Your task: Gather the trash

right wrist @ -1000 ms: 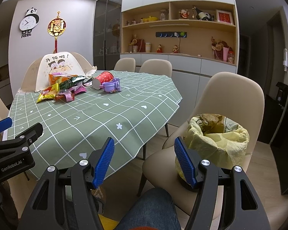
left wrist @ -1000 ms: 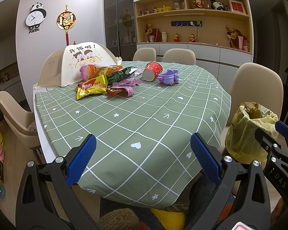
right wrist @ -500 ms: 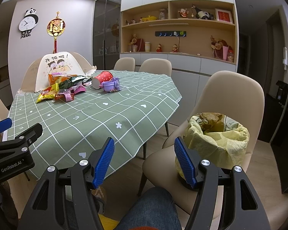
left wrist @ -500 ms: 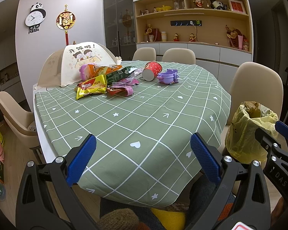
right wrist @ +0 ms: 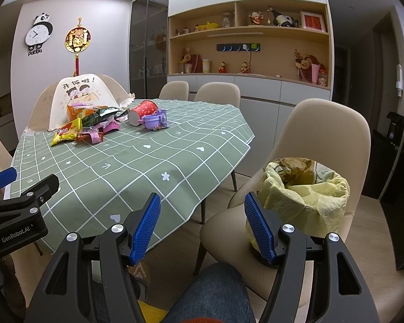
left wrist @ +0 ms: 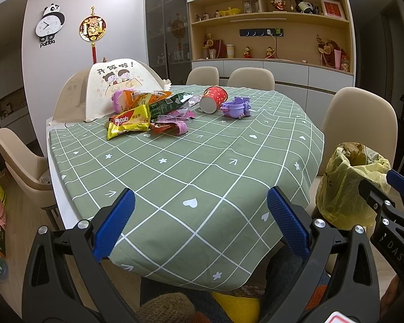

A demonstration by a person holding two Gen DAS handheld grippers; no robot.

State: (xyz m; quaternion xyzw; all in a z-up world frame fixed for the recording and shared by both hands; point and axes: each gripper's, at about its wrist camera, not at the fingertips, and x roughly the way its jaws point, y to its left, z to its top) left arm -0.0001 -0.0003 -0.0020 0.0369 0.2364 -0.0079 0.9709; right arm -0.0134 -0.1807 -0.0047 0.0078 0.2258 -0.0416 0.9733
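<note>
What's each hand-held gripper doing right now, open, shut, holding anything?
Left hand-held gripper: open, holding nothing.
Right hand-held gripper: open, holding nothing.

the left gripper point(left wrist: 200, 226) has a black plastic frame with triangular cut-outs, silver round screws at the joints, and two fingers faced with blue ribbed pads point(left wrist: 113, 226). the right gripper point(right wrist: 202, 227) is built the same: black arms, silver screws, blue ribbed pads point(right wrist: 258, 228). white lettering "genrobot.ai" marks one black body. a blue denim trouser leg point(right wrist: 210, 293) shows below.
</note>
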